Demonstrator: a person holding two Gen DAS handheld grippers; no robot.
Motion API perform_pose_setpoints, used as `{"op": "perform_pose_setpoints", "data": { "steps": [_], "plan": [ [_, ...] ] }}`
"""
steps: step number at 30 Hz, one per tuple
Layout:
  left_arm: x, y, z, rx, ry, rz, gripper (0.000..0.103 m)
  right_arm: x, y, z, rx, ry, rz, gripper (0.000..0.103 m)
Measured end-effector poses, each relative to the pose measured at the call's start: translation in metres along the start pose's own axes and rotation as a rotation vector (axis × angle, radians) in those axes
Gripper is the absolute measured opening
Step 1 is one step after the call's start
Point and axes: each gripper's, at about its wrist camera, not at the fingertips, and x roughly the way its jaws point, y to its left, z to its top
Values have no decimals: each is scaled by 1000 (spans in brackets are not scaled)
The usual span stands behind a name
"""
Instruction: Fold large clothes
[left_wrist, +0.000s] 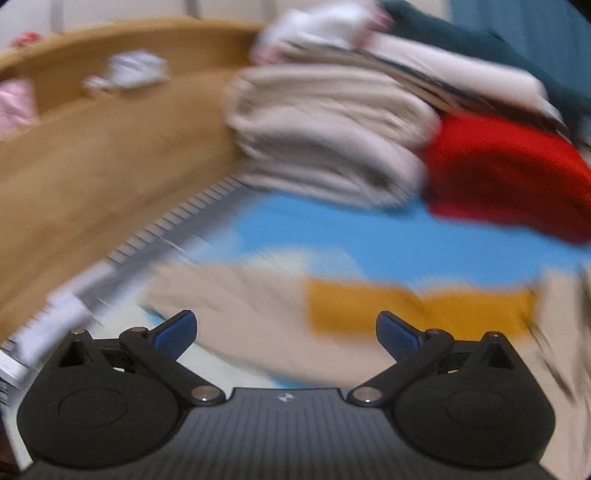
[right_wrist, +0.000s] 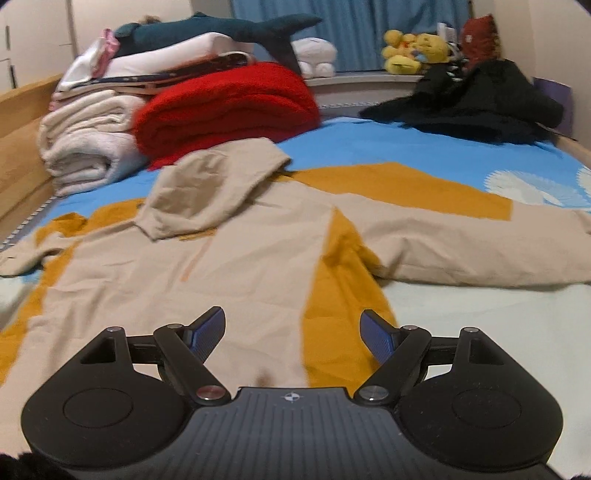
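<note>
My left gripper (left_wrist: 286, 332) has its jaws spread wide with nothing between them; its view is smeared with blur. My right gripper (right_wrist: 293, 332) is also apart and empty, hovering over the near hem of the hoodie (right_wrist: 236, 266).

The hoodie lies spread flat on the bed (right_wrist: 424, 147), beige with mustard panels, its hood (right_wrist: 210, 188) flopped toward the far left and one sleeve (right_wrist: 480, 236) stretched out to the right. The left sleeve end (right_wrist: 22, 258) reaches the bed's left edge, beside the wooden side rail (right_wrist: 18, 147).

Far left, a stack hems me in: rolled white blankets (right_wrist: 88, 147), a red blanket (right_wrist: 225, 110) just beside them, more folded linen and a plush shark (right_wrist: 221, 31) on top. The hood nearly touches the red blanket. Far right sits a heap of black clothing (right_wrist: 480, 99). Between those two piles the blue sheet is open, and the near right of the bed, below the sleeve, gives me free room.
</note>
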Motion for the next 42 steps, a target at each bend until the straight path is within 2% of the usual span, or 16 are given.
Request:
{"op": "perform_pose_setpoints", "data": {
  "steps": [7, 10, 15, 18, 19, 21, 22, 23, 24, 26, 27, 28, 30, 33, 37, 42],
  "plan": [
    [-20, -49, -130, 76, 174, -167, 103, 23, 22, 39, 13, 19, 97, 85],
    [-18, -65, -139, 139, 156, -171, 103, 58, 40, 65, 42, 75, 190, 87],
    [3, -60, -125, 100, 164, -195, 103, 165, 92, 109, 104, 262, 299, 87],
    [17, -54, -119, 105, 192, -191, 103, 230, 126, 121, 129, 336, 272, 85],
    [19, -50, -118, 107, 194, -186, 103, 246, 137, 126, 107, 325, 214, 64],
    [24, -40, -114, 84, 203, -169, 103, 277, 161, 141, -42, 319, 30, 4],
    [27, -35, -112, 61, 208, -165, 103, 292, 170, 158, -99, 332, -47, 3],
    [29, -30, -110, 31, 212, -161, 103, 300, 176, 187, -130, 285, -106, 3],
    [30, -25, -107, 5, 212, -160, 103, 297, 181, 226, -137, 159, -162, 3],
    [31, -20, -103, -14, 201, -151, 103, 258, 183, 309, -82, -233, -253, 16],
    [31, -18, -101, -15, 194, -141, 103, 237, 181, 334, -54, -369, -289, 61],
    [31, -18, -100, -14, 186, -140, 103, 219, 180, 349, -55, -444, -329, 103],
    [28, -19, -100, -1, 179, -144, 103, 192, 177, 347, -163, -495, -317, 100],
    [20, -27, -102, 61, 150, -142, 103, 170, 158, 295, -289, -374, -235, 99],
    [10, -32, -107, 129, 93, -122, 103, 137, 124, 207, -308, -167, -130, 96],
    [18, -18, -119, 158, 163, -119, 103, 52, 93, 119, -211, -51, -41, 96]
  ]
}}
